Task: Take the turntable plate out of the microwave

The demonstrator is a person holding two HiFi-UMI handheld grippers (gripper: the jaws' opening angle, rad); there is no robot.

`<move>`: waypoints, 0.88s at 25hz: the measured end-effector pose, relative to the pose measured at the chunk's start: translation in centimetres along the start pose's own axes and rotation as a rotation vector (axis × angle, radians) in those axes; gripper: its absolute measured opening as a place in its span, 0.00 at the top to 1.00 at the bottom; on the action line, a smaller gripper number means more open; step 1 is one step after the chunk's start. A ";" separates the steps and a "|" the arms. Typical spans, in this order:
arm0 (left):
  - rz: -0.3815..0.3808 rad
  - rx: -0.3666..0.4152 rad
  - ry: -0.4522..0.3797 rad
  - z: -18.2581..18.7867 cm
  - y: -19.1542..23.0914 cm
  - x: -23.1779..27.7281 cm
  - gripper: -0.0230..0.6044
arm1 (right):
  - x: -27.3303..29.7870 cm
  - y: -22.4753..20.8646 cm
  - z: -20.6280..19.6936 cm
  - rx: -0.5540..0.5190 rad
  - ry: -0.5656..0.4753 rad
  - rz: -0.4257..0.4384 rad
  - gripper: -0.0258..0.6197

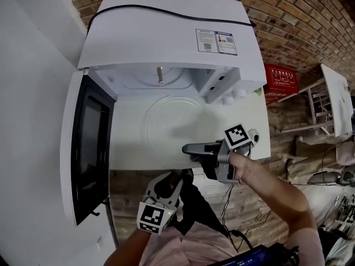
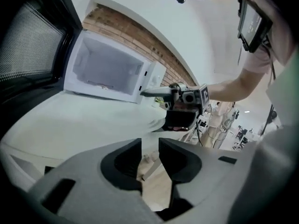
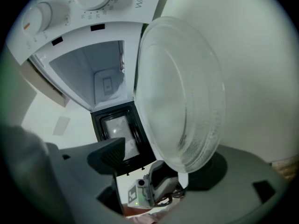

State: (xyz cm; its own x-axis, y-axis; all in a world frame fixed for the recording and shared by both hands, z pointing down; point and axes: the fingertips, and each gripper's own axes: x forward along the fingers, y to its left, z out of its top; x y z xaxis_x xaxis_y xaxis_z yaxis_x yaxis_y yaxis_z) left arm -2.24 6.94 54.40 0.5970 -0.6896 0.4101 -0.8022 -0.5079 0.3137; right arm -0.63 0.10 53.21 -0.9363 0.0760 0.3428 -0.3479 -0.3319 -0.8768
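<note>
The clear glass turntable plate (image 1: 166,121) lies on the white table (image 1: 255,148) in front of the open white microwave (image 1: 166,37). My right gripper (image 1: 188,153) reaches in level from the right and is open. The plate (image 3: 180,92) fills the right gripper view, its rim between the wide-apart jaws and against one of them. My left gripper (image 1: 175,177) hangs below the table's front edge, open with a narrow gap and nothing in it (image 2: 149,155). The left gripper view shows the right gripper (image 2: 180,101) at the plate (image 2: 156,123).
The microwave's black-windowed door (image 1: 86,148) swings out to the left, over the table's edge. Its cavity (image 2: 105,69) holds no plate. A brick wall (image 1: 288,32) with a red sign (image 1: 280,79) stands behind. A white shelf (image 1: 335,98) and cables are at the right.
</note>
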 end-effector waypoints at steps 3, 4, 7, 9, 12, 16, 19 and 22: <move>-0.018 -0.034 0.050 -1.9 -0.2 1.5 0.79 | -0.2 0.4 0.3 -0.012 -0.010 0.011 0.38; -0.023 -0.051 0.060 -2.1 -0.2 1.9 0.81 | -0.2 0.4 0.3 -0.015 -0.012 0.011 0.38; -0.034 -0.088 0.076 -2.0 0.1 2.9 0.82 | 0.2 0.4 0.0 -0.019 0.005 0.015 0.38; -0.043 -0.103 0.090 -2.0 0.0 3.3 0.88 | 0.3 0.4 -0.3 -0.024 0.024 0.018 0.37; -0.039 -0.121 0.098 -1.7 -0.3 3.5 0.89 | 0.4 0.1 -0.5 -0.026 0.039 0.015 0.37; -0.008 -0.204 0.051 -0.3 0.8 3.4 0.80 | 0.5 0.2 -0.6 -0.028 0.047 0.021 0.37; -0.013 -0.207 0.054 0.4 1.4 3.3 0.77 | 0.6 0.4 -0.6 -0.038 0.049 0.026 0.37; -0.007 -0.228 0.040 1.0 1.8 3.2 0.79 | 0.8 0.7 -1.0 -0.081 0.086 0.008 0.36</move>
State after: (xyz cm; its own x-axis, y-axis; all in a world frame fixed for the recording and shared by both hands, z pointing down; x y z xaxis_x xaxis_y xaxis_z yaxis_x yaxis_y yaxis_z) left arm -1.83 3.29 55.43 0.6059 -0.6632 0.4394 -0.7782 -0.3795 0.5004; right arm -1.67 0.85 52.57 -0.9385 0.1551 0.3086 -0.3399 -0.2557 -0.9050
